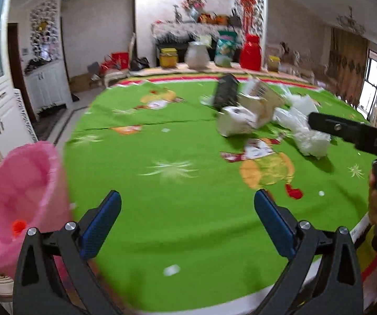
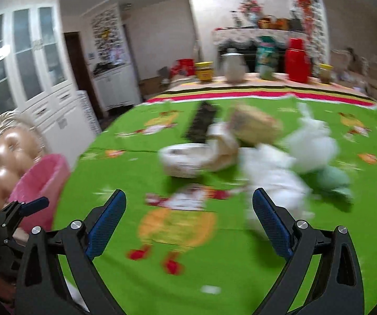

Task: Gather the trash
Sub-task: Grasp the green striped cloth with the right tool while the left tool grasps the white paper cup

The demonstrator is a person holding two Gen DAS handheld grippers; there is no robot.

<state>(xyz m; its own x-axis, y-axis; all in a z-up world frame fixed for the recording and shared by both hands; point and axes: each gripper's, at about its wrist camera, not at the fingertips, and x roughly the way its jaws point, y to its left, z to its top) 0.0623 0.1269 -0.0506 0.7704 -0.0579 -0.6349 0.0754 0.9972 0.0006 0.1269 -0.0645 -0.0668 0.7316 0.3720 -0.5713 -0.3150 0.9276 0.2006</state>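
Judging from how things lie, the collecting is barely begun: nearly all the trash is still out on the worktop. Nearest, both tongs are spread wide with nothing between the blue pads, the left tongs [image 1: 187, 204] and the right tongs [image 2: 189, 203] each hovering over the green cloth of the worktop [image 1: 178, 225]. Just to the left of the left tongs, at the worktop's edge, stands the pink-lined bin [image 1: 20, 199]; something small and red lies inside, though blur hides what it is. A few white scraps [image 1: 171, 270] dot the cloth close by. Further out, ahead and right of both tongs and apart from them, lies the main heap: a crushed paper cup [image 2: 186, 162], crumpled white plastic [image 2: 275, 181], a cardboard box [image 1: 260, 99] and a dark carton [image 1: 225, 92]. The right tongs are nearer the heap, probably the next target.
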